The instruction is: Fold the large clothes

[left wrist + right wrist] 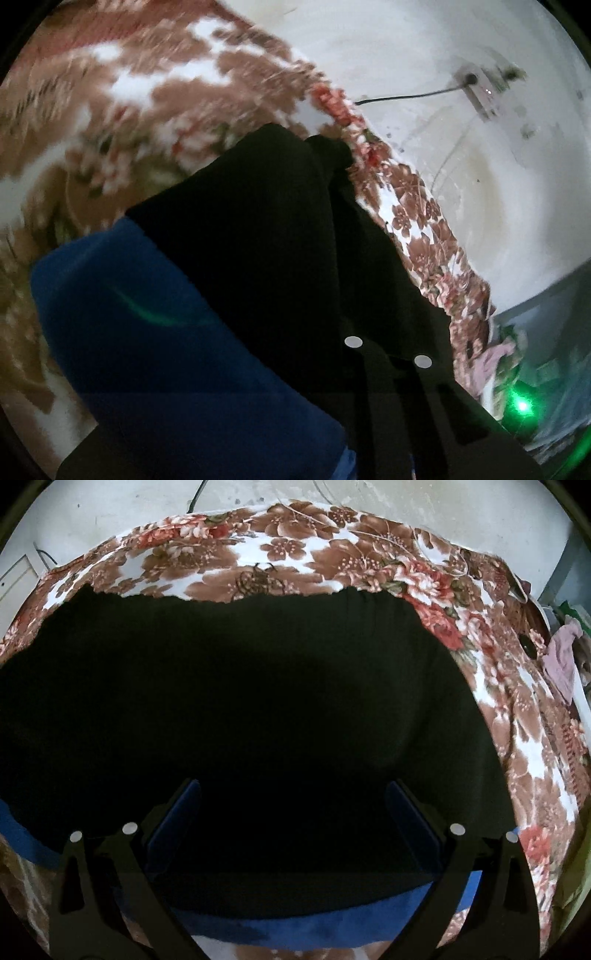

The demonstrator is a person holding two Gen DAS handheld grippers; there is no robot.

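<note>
- Left tool (388,350): jaws nearly together, black fabric (266,229) bunched right at the tips and seemingly pinched between them; pads themselves hidden in the dark, so the grip is likely, not certain.
- Black fabric rises from that tool as a lifted fold, blue garment (147,332) hanging beside it on the left of the left wrist view.
- That view is motion-blurred; floral bedsheet (129,92) fills the background behind the fold.
- Right tool (291,812): jaws stand wide, blue pads (177,823) well apart, nothing between them but the cloth below.
- It points steeply down over the black fabric (240,701), which lies spread flat across most of the bed.
- Cannot tell whether its tips touch the cloth.
- Blue garment (314,926) shows as a strip along the near edge, under the black layer.
- Floral bedsheet (288,554) visible around the far and right sides of the spread cloth.
- White wall (461,184) behind the bed, with a black cable (406,96) running to a wall box (480,88).
- Pink cloth (561,661) lies off the right edge of the bed.
</note>
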